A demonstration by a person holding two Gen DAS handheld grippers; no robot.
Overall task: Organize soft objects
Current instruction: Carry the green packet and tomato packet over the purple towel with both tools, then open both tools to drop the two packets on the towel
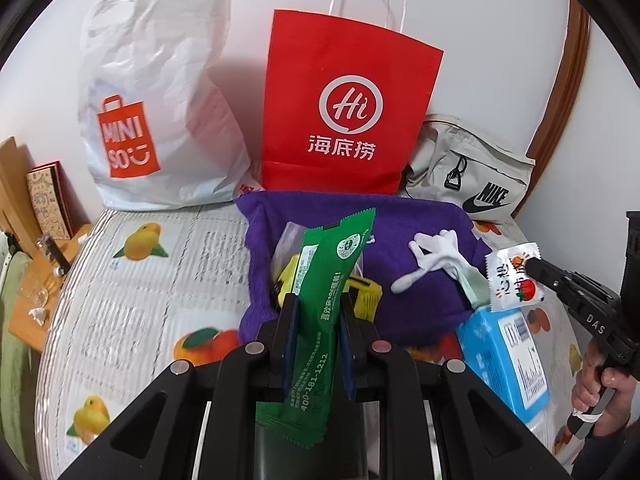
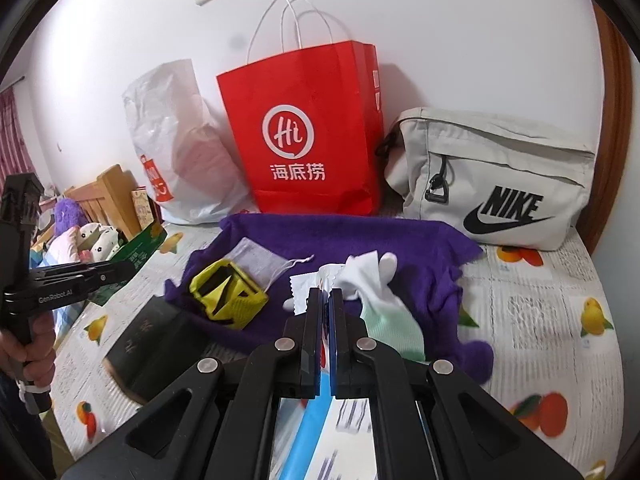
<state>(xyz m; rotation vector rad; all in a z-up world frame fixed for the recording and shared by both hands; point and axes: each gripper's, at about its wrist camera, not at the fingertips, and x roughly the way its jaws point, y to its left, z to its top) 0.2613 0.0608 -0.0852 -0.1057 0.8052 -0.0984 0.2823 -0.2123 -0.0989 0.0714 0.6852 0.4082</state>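
Observation:
My left gripper (image 1: pixel 316 312) is shut on a long green snack packet (image 1: pixel 324 276), which stands up between the blue pads. It hangs over the near edge of a purple cloth (image 1: pixel 424 300) spread on the bed. In the right wrist view, my right gripper (image 2: pixel 326 300) is shut on a small white sachet (image 2: pixel 306 286) over the same purple cloth (image 2: pixel 360 236). The left wrist view shows that sachet (image 1: pixel 514 276) with red fruit print at the right gripper (image 1: pixel 534 266). A white and mint glove (image 2: pixel 376 288), a yellow object (image 2: pixel 228 292) and a mesh pouch (image 2: pixel 256 258) lie on the cloth.
Against the wall stand a white plastic bag (image 1: pixel 160 100), a red paper bag (image 1: pixel 344 108) and a grey Nike bag (image 2: pixel 496 180). A blue box (image 1: pixel 504 356) and a dark box (image 2: pixel 160 340) lie near the cloth. A wooden shelf (image 1: pixel 36 280) borders the bed's left side.

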